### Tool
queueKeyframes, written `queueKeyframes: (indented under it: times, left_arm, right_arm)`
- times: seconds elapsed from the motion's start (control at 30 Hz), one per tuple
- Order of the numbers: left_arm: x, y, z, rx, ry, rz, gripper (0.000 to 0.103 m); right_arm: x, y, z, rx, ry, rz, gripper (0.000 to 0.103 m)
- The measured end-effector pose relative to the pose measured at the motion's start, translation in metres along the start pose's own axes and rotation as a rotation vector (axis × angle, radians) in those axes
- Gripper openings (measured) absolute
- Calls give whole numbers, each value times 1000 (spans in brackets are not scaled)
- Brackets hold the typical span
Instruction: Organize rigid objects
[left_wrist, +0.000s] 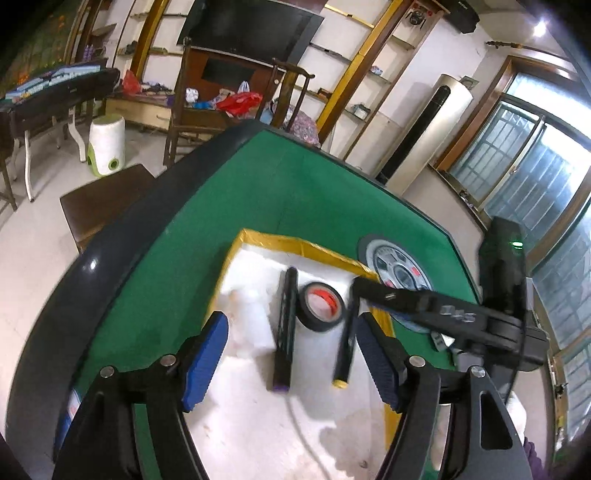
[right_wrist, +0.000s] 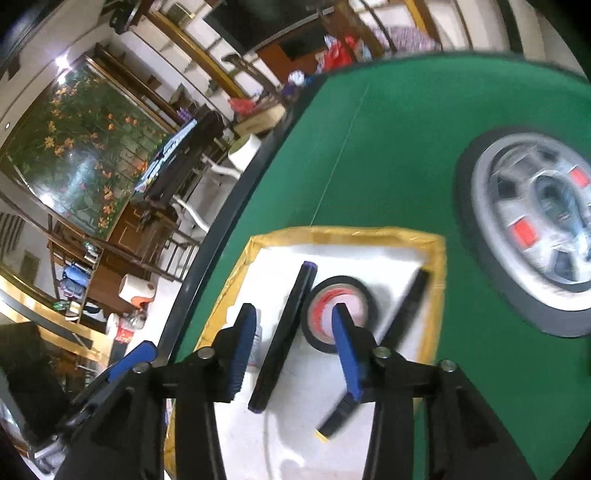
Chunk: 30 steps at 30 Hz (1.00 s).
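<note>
Left gripper (left_wrist: 291, 363): jaws wide, empty, above the white tray (left_wrist: 258, 424). Right gripper (right_wrist: 295, 347): jaws partly open, apparently gripping nothing, over the tape roll (right_wrist: 365, 295).

Green table (left_wrist: 258, 192), yellow-edged white tray (left_wrist: 295, 245), black tape (left_wrist: 320, 305)

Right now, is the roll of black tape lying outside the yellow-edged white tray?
No, the roll of black tape lies inside the tray, between two dark markers.

No text, label, brand or number could be read in either view; embossed lettering stood on the dark arm of the right gripper (left_wrist: 360, 291) in the left wrist view, but was too blurred and foreshortened to make out
</note>
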<state>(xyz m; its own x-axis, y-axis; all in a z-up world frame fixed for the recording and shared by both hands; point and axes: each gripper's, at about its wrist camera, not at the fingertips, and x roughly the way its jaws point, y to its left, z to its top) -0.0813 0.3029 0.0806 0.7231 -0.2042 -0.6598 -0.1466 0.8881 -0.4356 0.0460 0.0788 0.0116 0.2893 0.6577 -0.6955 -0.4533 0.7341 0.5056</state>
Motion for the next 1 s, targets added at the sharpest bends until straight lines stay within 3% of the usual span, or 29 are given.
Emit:
queueKeyframes:
  times: [0.07, 0.13, 0.27, 0.5, 0.77, 1.0]
  left_arm:
    - [0, -6, -4, -3, 24, -23, 75]
    - [-1, -17, -8, 3, 43, -53, 75]
    - [-8, -54, -23, 41, 63, -118, 75]
    - [-13, -130, -61, 206, 126, -208, 76]
    - [26, -200, -125, 338, 294, -252, 76]
    - [57, -247, -166, 509, 342, -198, 76]
  right_arm:
    - [-18, -1, -3, -14, -36, -39, 58]
    - [-50, -8, -13, -33, -102, -92, 65]
    - [-98, -28, -37, -64, -187, -196, 71]
    - [-184, -95, -92, -32, -301, -396, 73]
    - [-263, -199, -157, 199, -366, -482, 74]
    - [-285, -256, -194, 341, -421, -485, 74]
